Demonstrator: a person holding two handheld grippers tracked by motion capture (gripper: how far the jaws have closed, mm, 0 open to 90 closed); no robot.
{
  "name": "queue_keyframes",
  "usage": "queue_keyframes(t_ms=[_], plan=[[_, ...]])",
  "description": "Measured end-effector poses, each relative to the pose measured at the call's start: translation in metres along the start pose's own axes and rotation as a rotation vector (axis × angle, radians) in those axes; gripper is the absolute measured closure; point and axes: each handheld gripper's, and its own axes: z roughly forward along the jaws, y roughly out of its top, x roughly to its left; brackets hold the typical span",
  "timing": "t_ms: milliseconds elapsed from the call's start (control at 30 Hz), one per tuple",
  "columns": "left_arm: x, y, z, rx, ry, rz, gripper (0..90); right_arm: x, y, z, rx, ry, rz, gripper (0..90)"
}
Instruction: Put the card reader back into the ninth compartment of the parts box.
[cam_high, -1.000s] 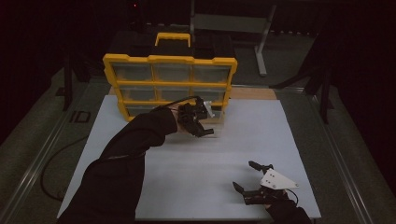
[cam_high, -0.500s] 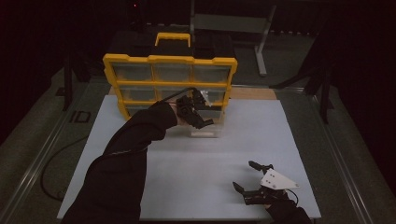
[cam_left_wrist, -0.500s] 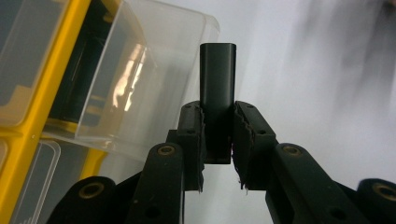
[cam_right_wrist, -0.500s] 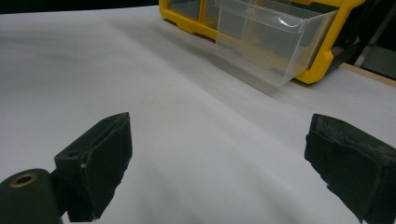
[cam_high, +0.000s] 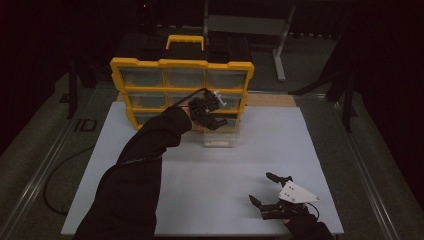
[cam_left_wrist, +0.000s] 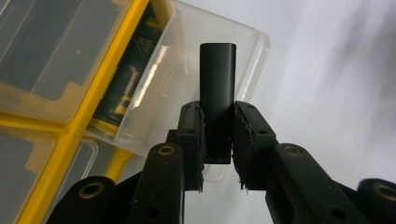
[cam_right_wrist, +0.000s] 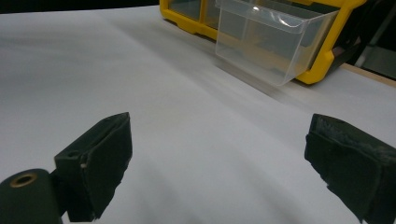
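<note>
The left gripper (cam_left_wrist: 218, 140) has its fingers (cam_left_wrist: 192, 140) clenched on one short black cylinder (cam_left_wrist: 217, 88), which stands up out of the pads with its long axis running straight along the fingers and its free end pointing away from the hand. Just beyond that free end, in the left gripper view, lies the open mouth of one clear plastic drawer (cam_left_wrist: 187, 70), pulled partly out of the yellow organizer (cam_left_wrist: 56, 126); the cylinder sits over the drawer's hollow, so the coming move looks to turn on lowering it along its own axis into the drawer, or lifting it clear. In the high view the left gripper (cam_high: 207, 112) hangs right above that drawer (cam_high: 220, 137) at the organizer's bottom row, at the far edge of the white counter (cam_high: 200, 190). The right gripper (cam_high: 277, 197) rests well apart, near the counter's close edge, its fingers (cam_right_wrist: 100, 158) spread wide with nothing between them, the drawer far ahead of them. The left hand is plainly the nearer one. Count: one cylinder, one pulled-out drawer, one organizer showing three rows of three compartments, two grippers.
</note>
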Motion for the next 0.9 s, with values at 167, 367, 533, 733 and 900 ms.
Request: queue_keyframes(t_ms=[167, 367, 533, 733, 900], plan=[[0.004, -0.001, 0.007, 0.034, 0.038, -0.008, 74.8, -0.001, 0.0, 0.0, 0.003, 0.0, -0.012, 7.8], [0.006, -0.002, 0.014, 0.038, 0.031, -0.017, 74.8, -0.001, 0.0, 0.0, 0.002, 0.002, -0.01, 7.8], [0.005, -0.002, 0.02, 0.039, 0.034, -0.009, 74.3, 0.0, 0.0, 0.0, 0.006, 0.005, -0.007, 7.9], [0.005, -0.002, 0.017, -0.003, 0.052, -0.029, 61.3, -0.001, 0.0, 0.0, 0.003, 0.002, -0.009, 7.8], [0.004, -0.001, 0.009, -0.035, 0.065, -0.045, 51.0, 0.0, 0.0, 0.001, 0.007, 0.001, -0.004, 7.9]])
